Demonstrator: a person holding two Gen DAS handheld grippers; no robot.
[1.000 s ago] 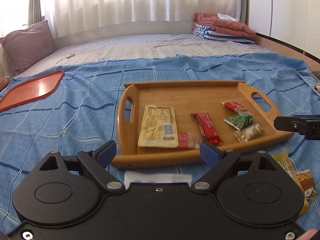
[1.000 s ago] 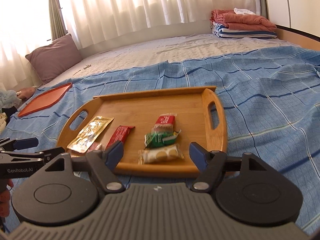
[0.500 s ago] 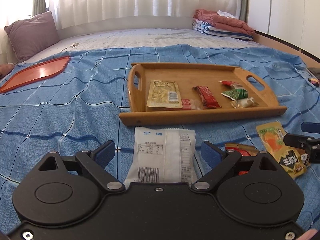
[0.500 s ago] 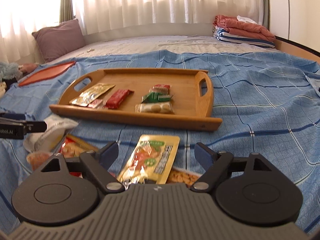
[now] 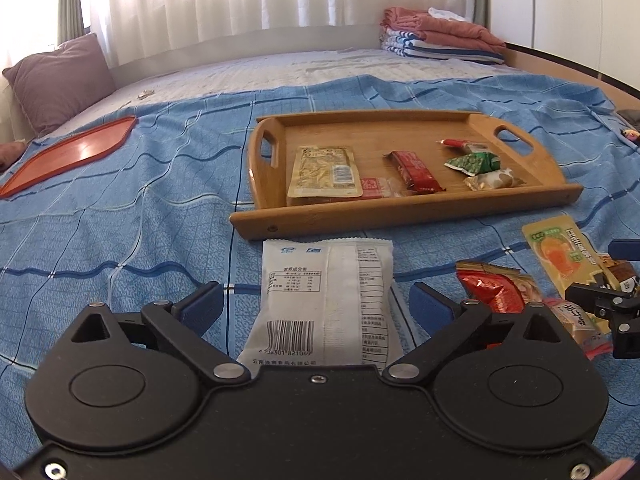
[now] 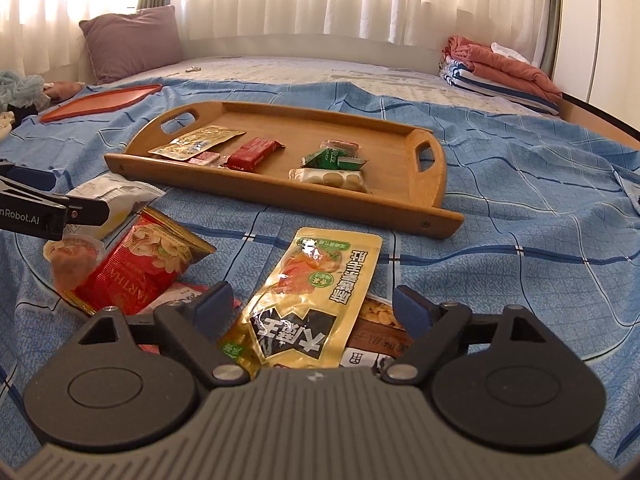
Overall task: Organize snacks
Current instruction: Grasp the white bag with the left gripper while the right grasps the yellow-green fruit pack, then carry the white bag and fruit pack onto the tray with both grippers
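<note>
A wooden tray (image 5: 400, 214) (image 6: 280, 200) lies on the blue bedspread and holds several small snack packets. My left gripper (image 5: 316, 306) is open, its fingers on either side of a white snack packet (image 5: 324, 296) that lies in front of the tray. My right gripper (image 6: 310, 306) is open, its fingers on either side of a yellow snack pouch (image 6: 316, 292). A red packet (image 6: 140, 264) (image 5: 492, 288) and other snacks lie between the two. The right gripper shows at the right edge of the left wrist view (image 5: 608, 304).
An orange tray (image 5: 76, 152) (image 6: 100, 98) lies far left on the bed. A purple pillow (image 5: 60, 80) is at the back left. Folded blankets (image 5: 440, 40) (image 6: 500, 68) are stacked at the back right. A wooden bed edge (image 6: 600, 124) runs along the right.
Both grippers have drawn back from the tray and dropped lower. The white packet now lies between the left fingers and the yellow pouch between the right fingers.
</note>
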